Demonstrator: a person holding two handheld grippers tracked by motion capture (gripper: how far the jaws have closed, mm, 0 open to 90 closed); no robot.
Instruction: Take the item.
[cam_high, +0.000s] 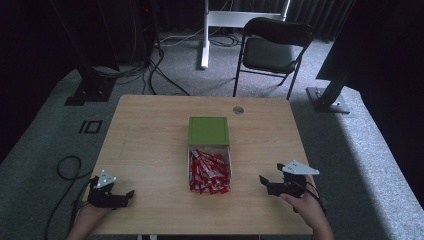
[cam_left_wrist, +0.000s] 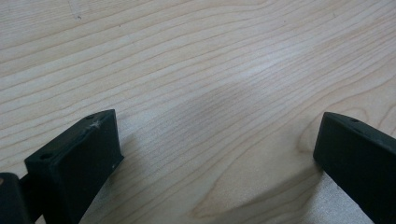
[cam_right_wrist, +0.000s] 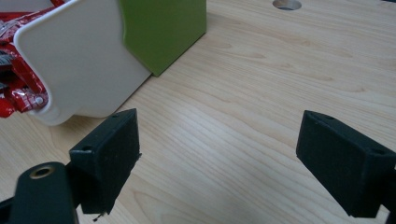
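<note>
A white box heaped with several red packets lies mid-table, its green lid lying just behind it. In the right gripper view the white box, red packets and green lid sit at the upper left. My left gripper rests low at the table's front left, open, with bare wood between its jaws. My right gripper hovers at the front right, open and empty, aimed toward the box.
The wooden table has a round cable hole near its far edge. A black folding chair and a white stand leg stand beyond the table. A cable loops on the carpet at the left.
</note>
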